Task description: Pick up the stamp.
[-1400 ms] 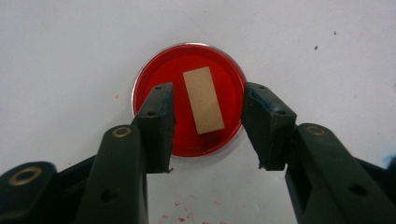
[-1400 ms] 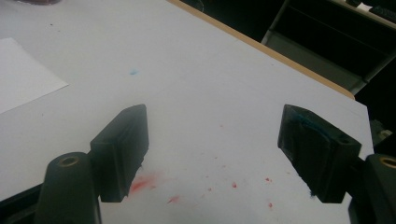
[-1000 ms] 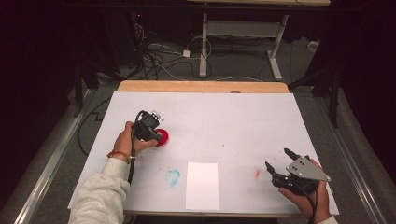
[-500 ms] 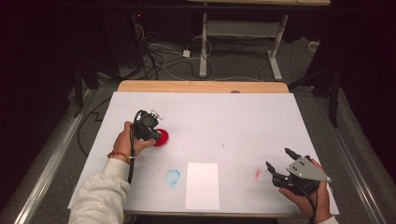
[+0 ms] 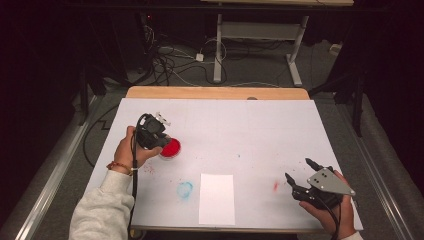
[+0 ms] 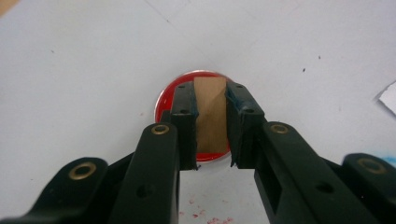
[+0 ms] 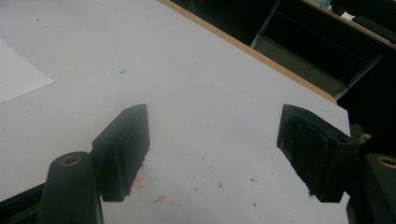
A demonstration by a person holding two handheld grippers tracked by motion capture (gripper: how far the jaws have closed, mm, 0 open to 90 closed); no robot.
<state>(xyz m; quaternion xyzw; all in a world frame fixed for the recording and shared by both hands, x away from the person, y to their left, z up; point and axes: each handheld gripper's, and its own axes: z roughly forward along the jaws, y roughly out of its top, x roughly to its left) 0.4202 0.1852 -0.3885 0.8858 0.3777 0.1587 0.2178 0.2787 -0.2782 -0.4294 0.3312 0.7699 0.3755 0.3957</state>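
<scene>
My matt black plastic fingers (image 6: 187,126), set with small brass-coloured rivets, press a pale, matt wooden block (image 6: 211,114) above a glossy red dish (image 6: 168,100). The bench (image 5: 260,130) wears a smooth, matt white cover, paint-flecked, with a bare wooden far edge. A matt paper sheet (image 5: 216,198) lies flat.

Tabletop layout, seen from the person's side

The round dish (image 5: 170,148) is sitting on the tabletop (image 5: 250,125) at the left, with the left gripper (image 6: 211,121) hanging right over it and a flat block (image 6: 210,116) sitting between its jaws (pressed from both sides). The paper sheet (image 5: 216,198) is lying at the near edge, around the middle, right of the dish and nearer the person. The right gripper (image 5: 300,175) is resting at the near right corner, well apart from the sheet, its jaws standing wide with nothing between them.
</scene>
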